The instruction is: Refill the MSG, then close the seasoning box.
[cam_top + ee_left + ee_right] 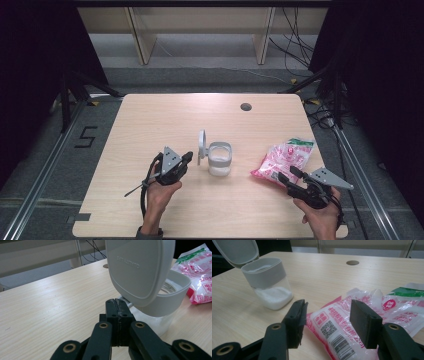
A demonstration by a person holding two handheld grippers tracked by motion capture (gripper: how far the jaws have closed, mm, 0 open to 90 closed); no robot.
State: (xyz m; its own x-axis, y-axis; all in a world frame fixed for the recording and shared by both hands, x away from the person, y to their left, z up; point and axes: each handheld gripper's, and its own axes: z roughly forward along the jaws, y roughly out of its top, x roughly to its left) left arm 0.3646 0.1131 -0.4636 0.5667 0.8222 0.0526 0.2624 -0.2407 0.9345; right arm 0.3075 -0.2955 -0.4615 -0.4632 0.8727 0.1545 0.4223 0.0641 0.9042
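Here the lidded container [219, 159], lid [201, 146] flipped up and white granules inside, stands mid-table, the left gripper [186, 159] just left of it with jaws together on nothing, the right gripper [286, 177] gaping at the pink-and-white bag [282, 159] to its right.

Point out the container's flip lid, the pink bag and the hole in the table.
flip lid [136, 267], left gripper view, on its flat inner face
pink bag [332, 327], right gripper view, on its printed front
table hole [245, 106], high view, on its centre
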